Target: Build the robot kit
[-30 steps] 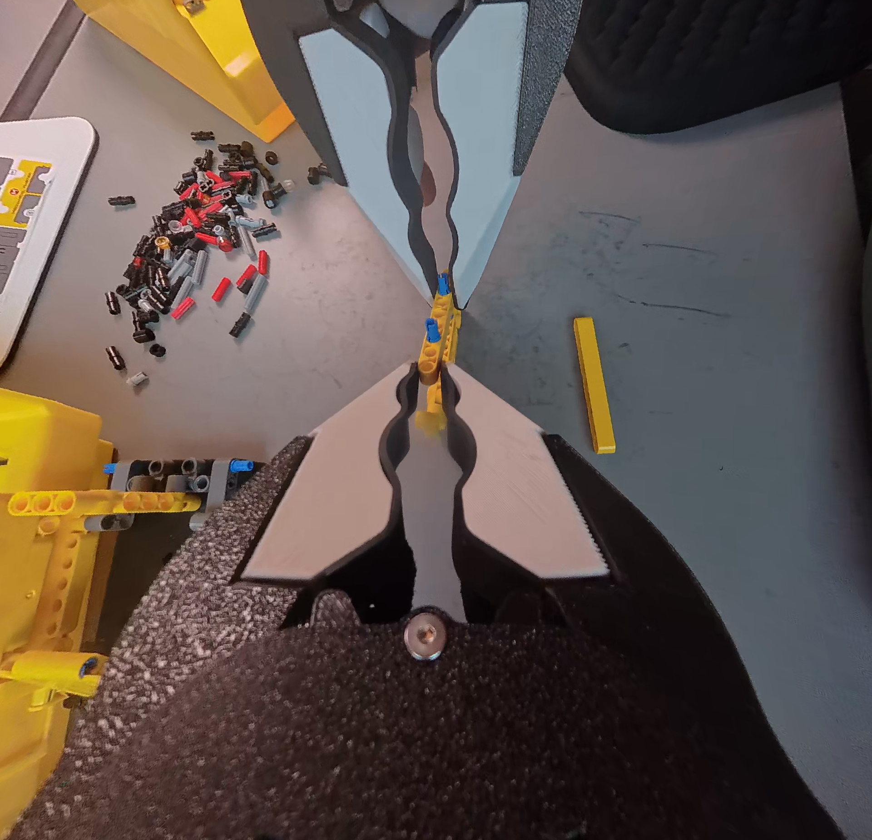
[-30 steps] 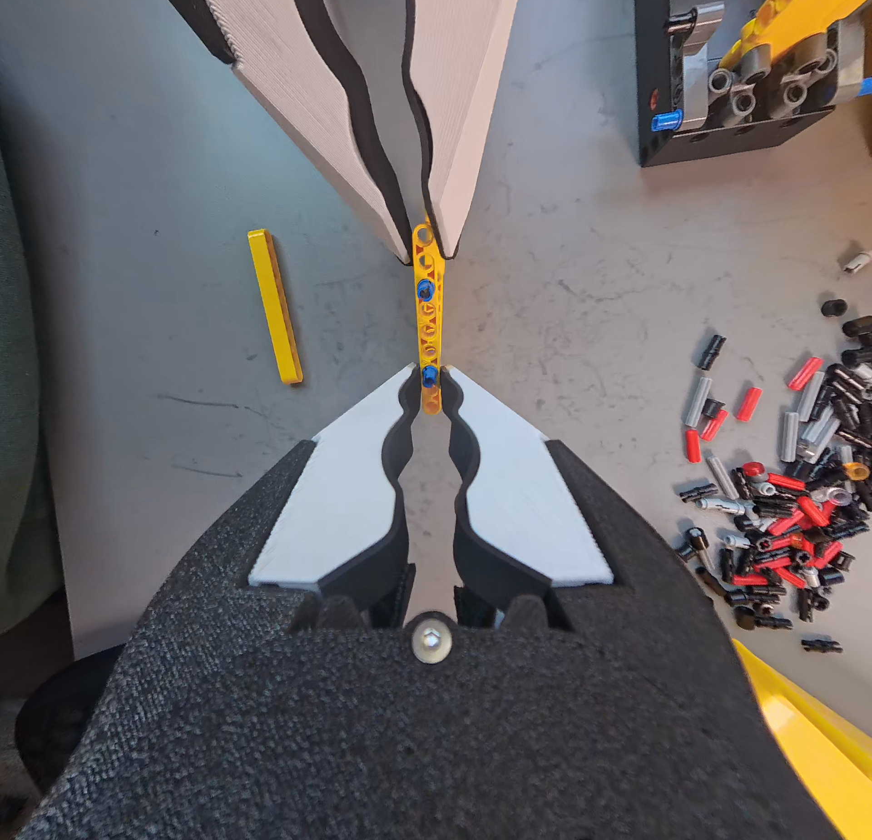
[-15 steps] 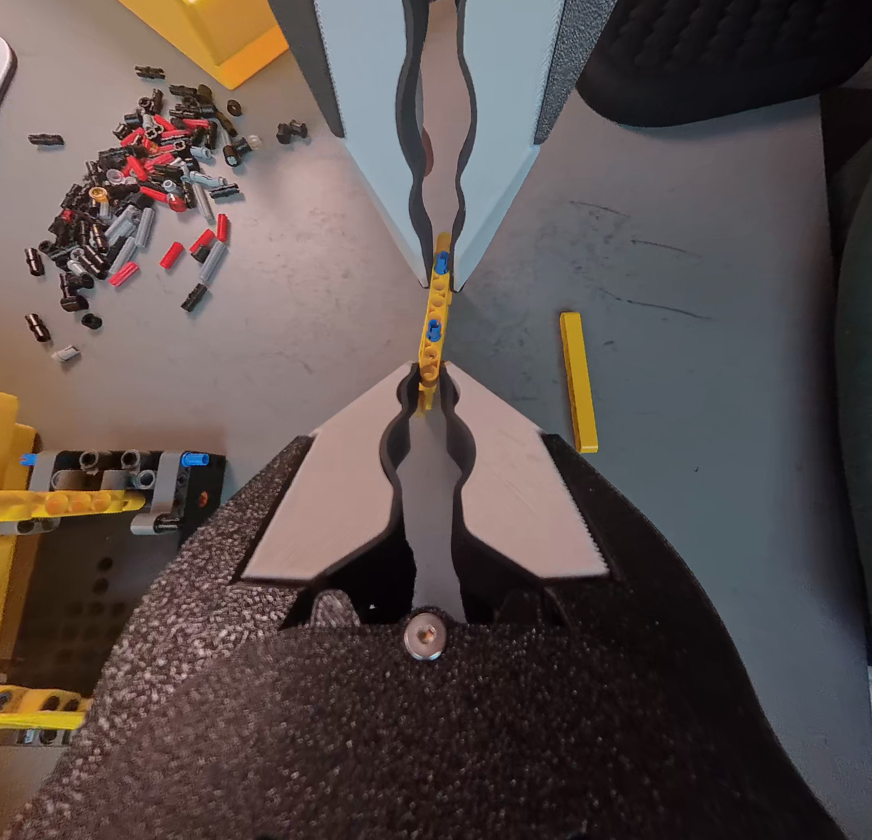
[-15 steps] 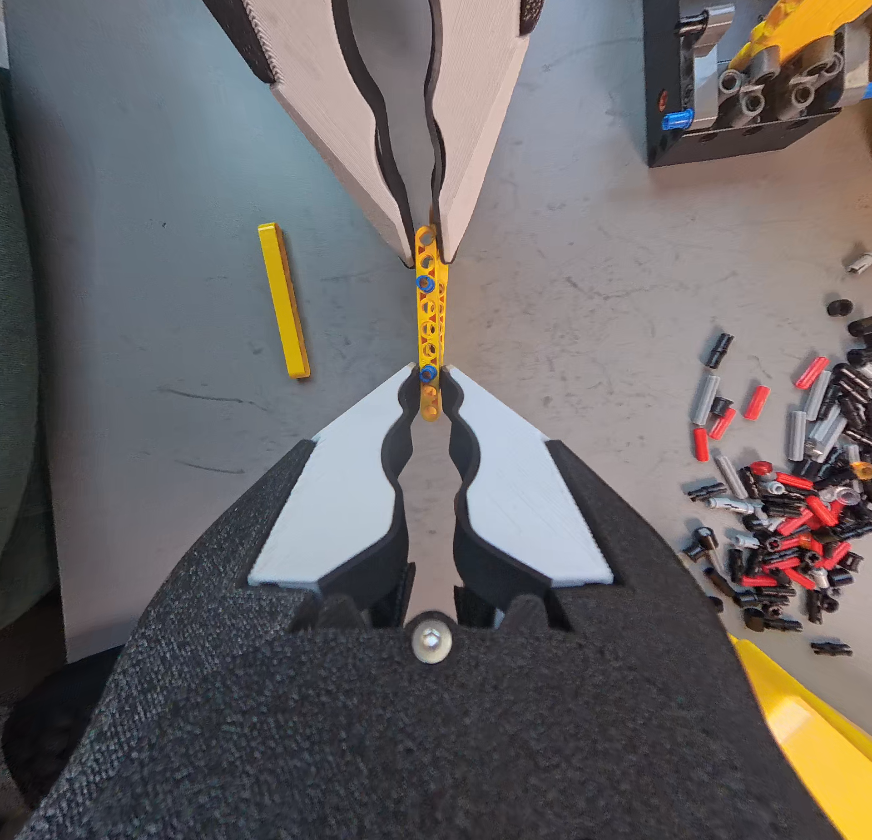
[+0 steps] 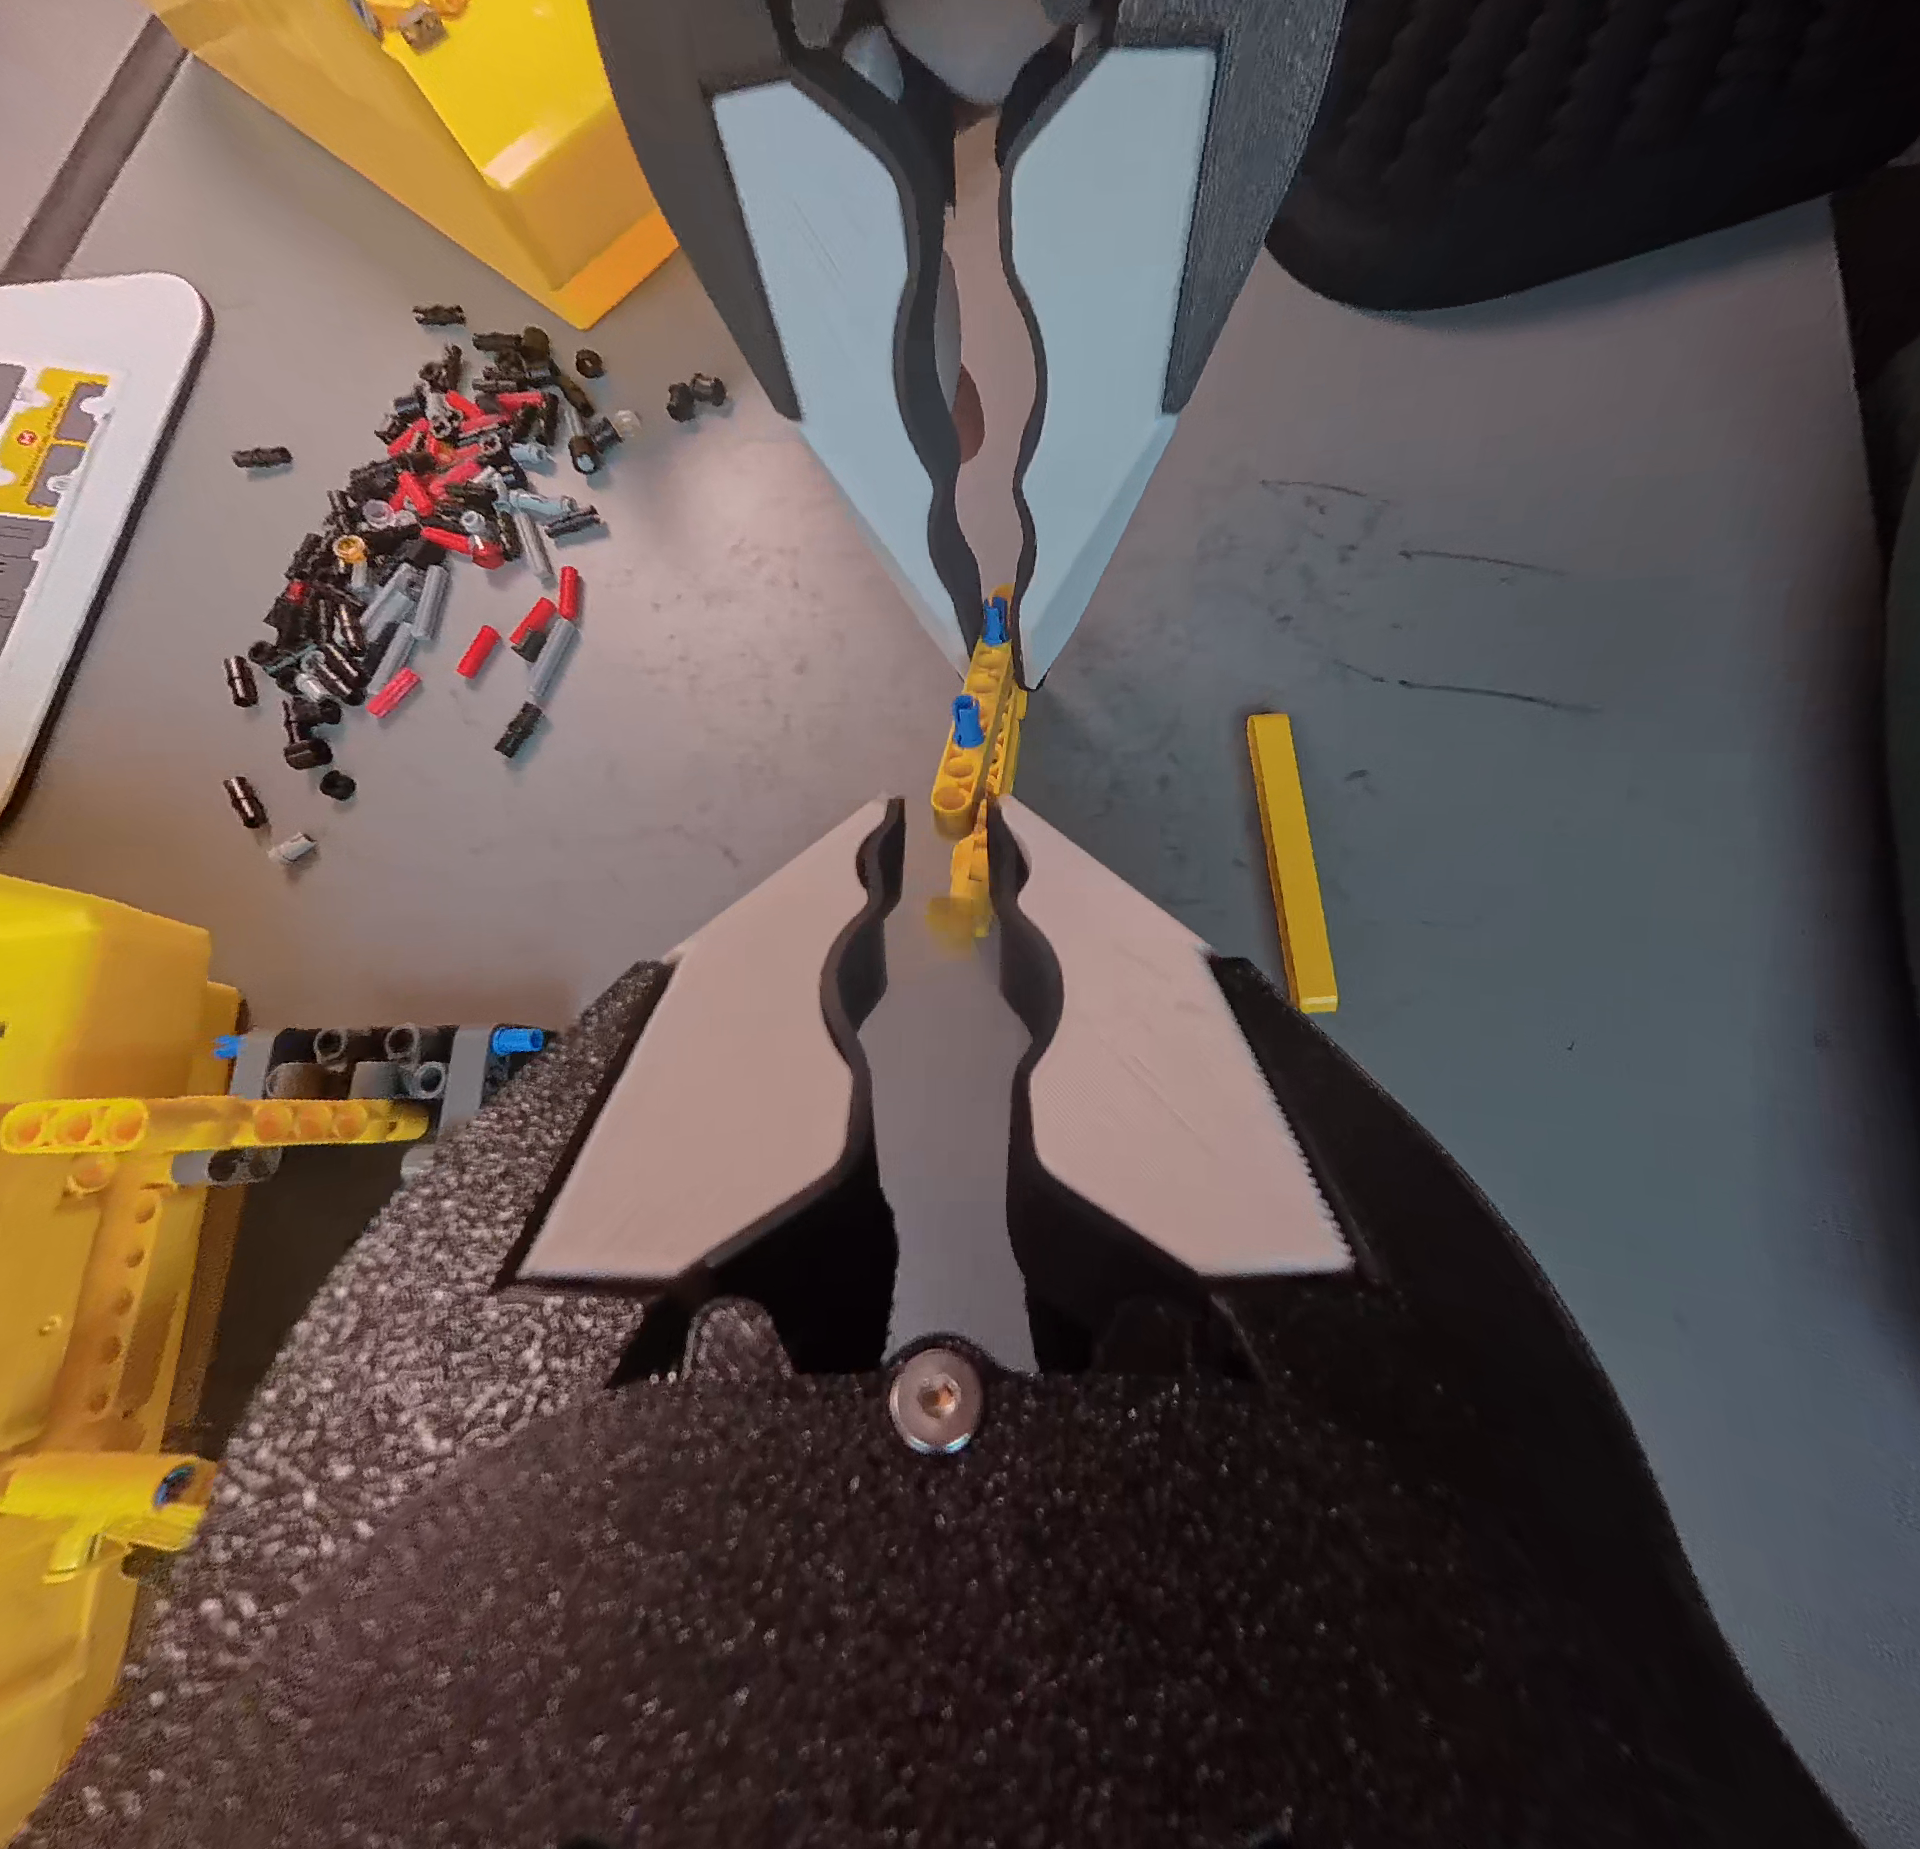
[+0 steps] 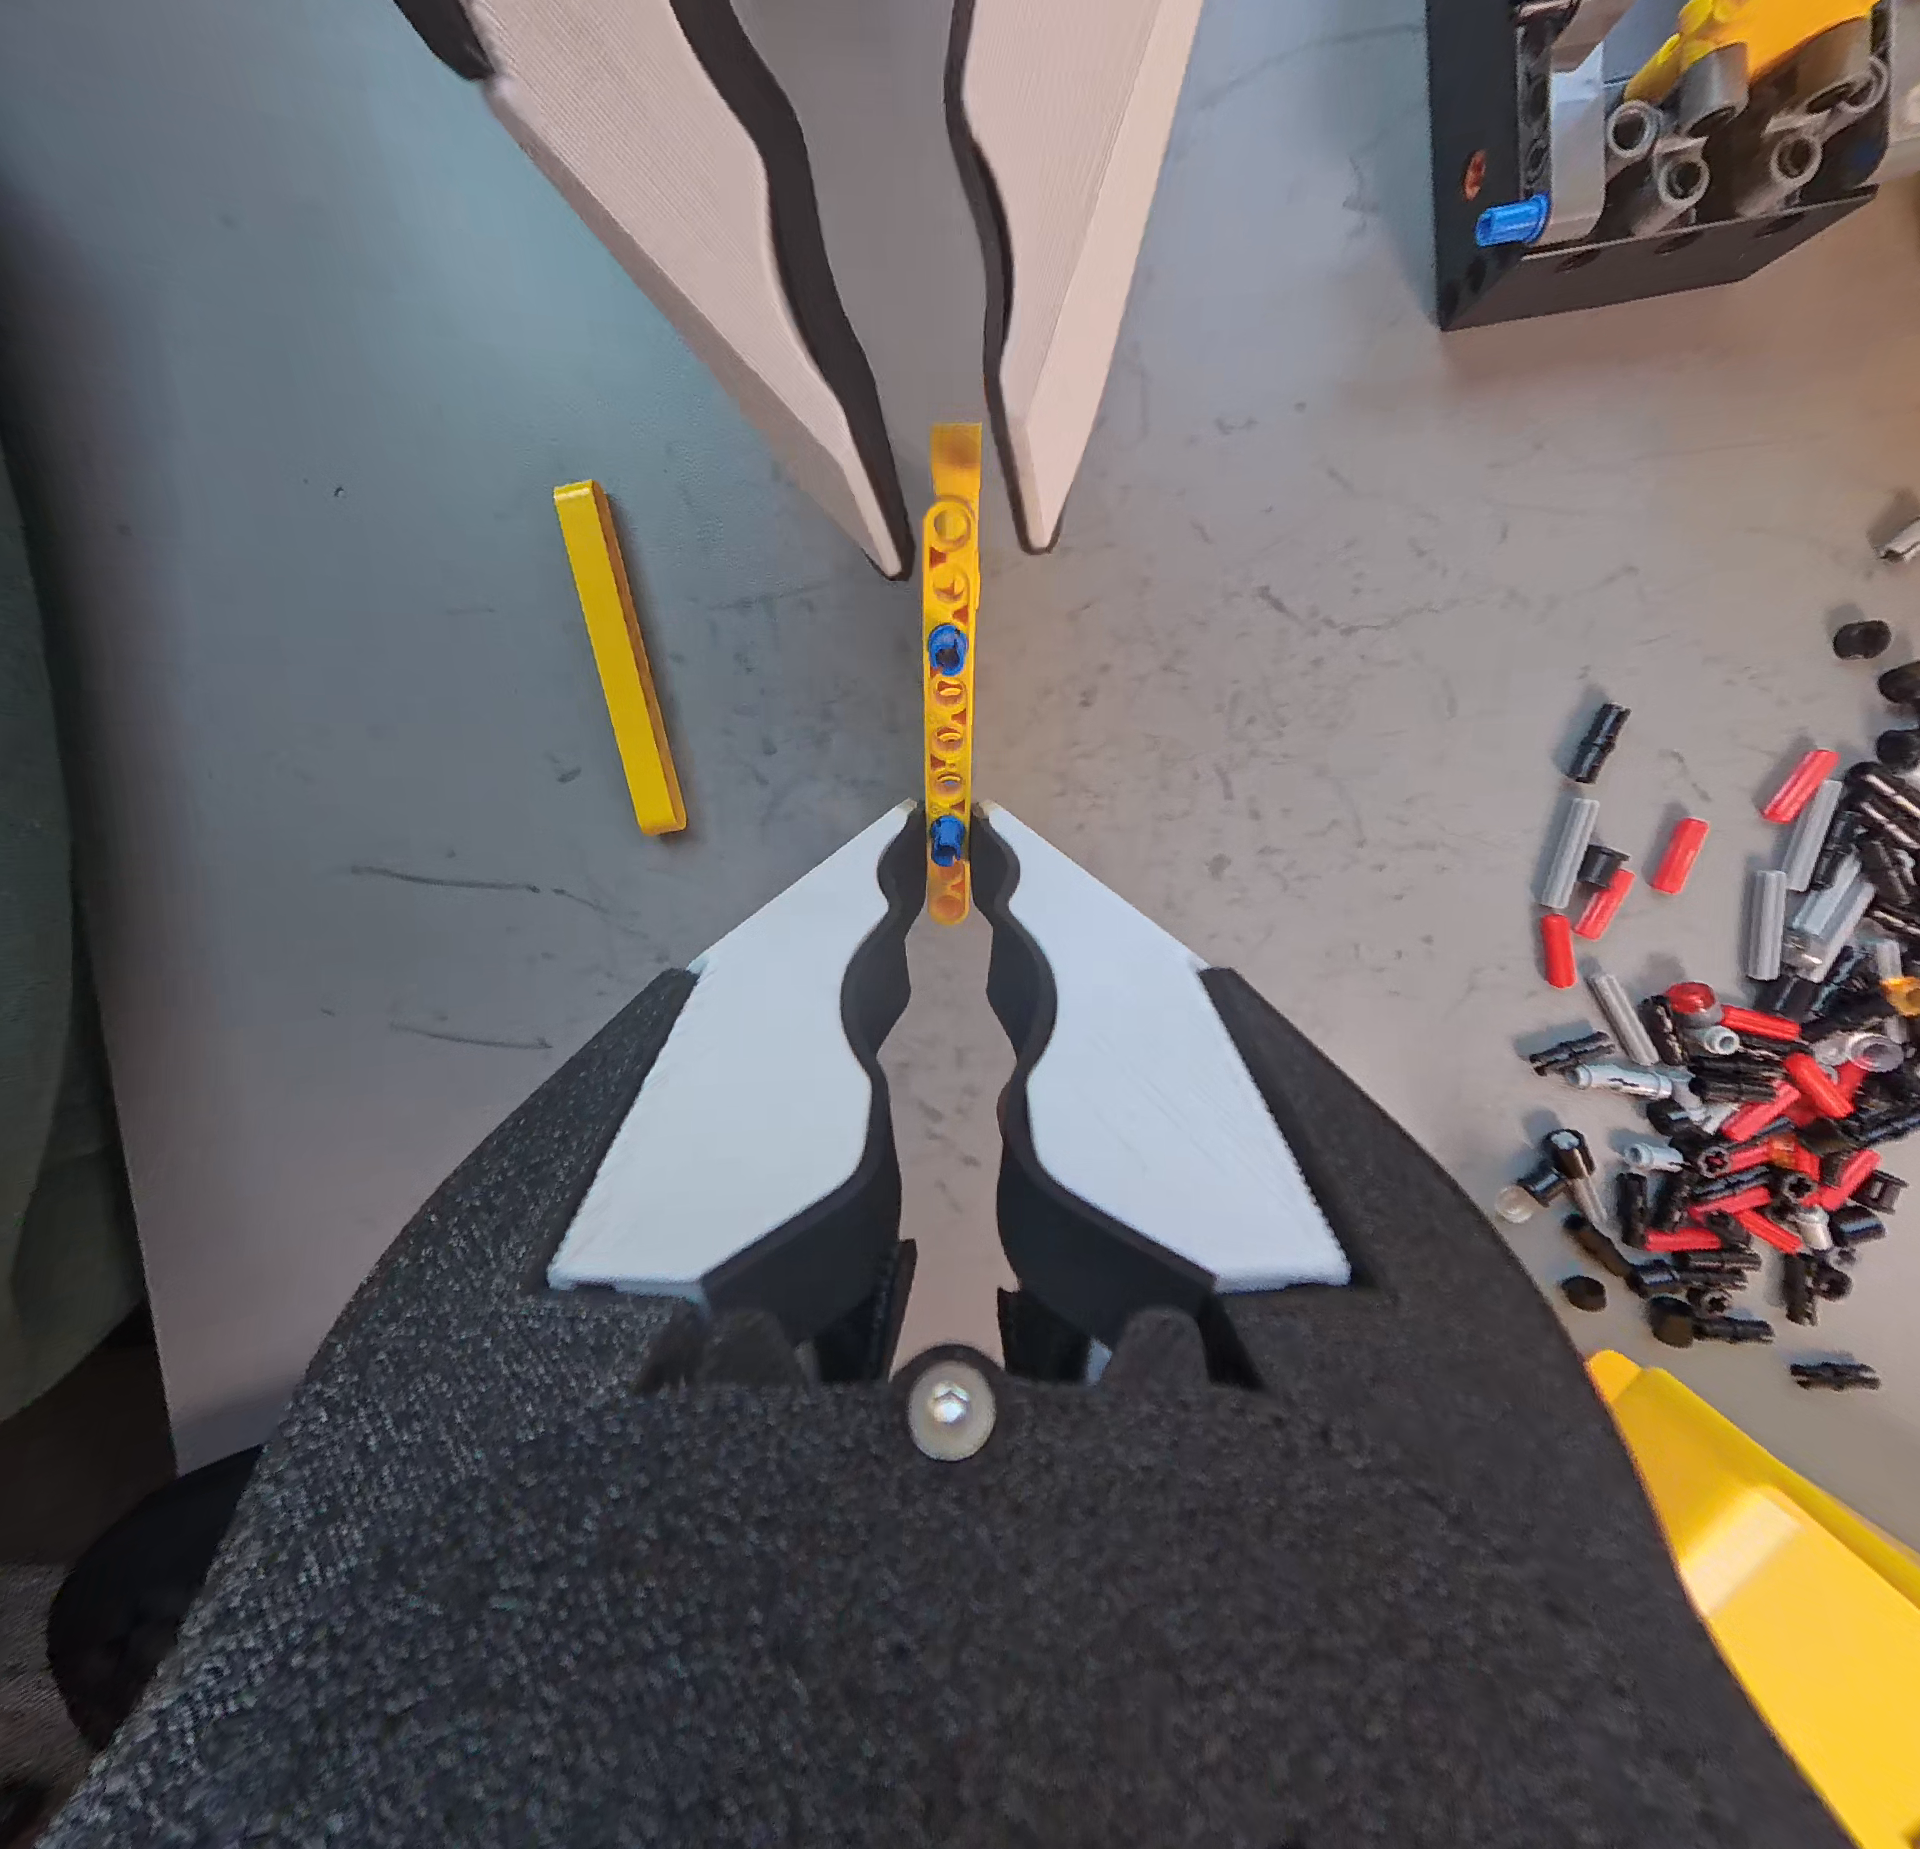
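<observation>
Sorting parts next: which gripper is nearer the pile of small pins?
Right. The right gripper has the pile of small pins close beside it; the left gripper is farther, beyond the yellow beam.

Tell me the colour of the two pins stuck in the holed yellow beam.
Blue pins in the yellow beam; clearest in the right wrist view.
</observation>
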Motion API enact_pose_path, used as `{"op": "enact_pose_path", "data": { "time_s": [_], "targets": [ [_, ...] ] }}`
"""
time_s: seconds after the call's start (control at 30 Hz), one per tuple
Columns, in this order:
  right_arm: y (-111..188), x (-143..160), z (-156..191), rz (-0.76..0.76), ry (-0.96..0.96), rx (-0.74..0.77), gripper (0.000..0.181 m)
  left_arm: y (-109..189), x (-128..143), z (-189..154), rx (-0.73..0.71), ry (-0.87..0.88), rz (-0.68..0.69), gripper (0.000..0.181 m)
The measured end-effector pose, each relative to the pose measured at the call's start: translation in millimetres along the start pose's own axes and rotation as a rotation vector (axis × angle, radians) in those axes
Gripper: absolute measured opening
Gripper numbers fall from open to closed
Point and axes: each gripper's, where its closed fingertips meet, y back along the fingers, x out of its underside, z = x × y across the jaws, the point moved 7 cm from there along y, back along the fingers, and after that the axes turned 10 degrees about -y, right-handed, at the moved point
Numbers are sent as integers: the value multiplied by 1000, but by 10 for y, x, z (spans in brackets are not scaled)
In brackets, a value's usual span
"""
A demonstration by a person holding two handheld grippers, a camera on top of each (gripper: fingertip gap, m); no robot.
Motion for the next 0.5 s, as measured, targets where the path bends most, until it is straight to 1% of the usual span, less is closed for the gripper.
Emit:
{"op": "enact_pose_path", "data": {
  "time_s": [0.07,0.13,0.2,0.33,0.5],
  "targets": [
    [1,-7,0,12,-5,0,7,15,-38,-13,9,3,-28,15],
    [2,-20,5,25,4,4,6,-36,-4,-25,4,-10,11,8],
    [5,-22,1,37,11,9,7,-50,7,-28,18,2,14,7],
    [2,-12,-8,6,8,16,8,-111,70,-53,57,21,53,6],
    [4,47,8,-46,-10,6,8,-129,55,-65,69,32,46,6]
  ]
}}
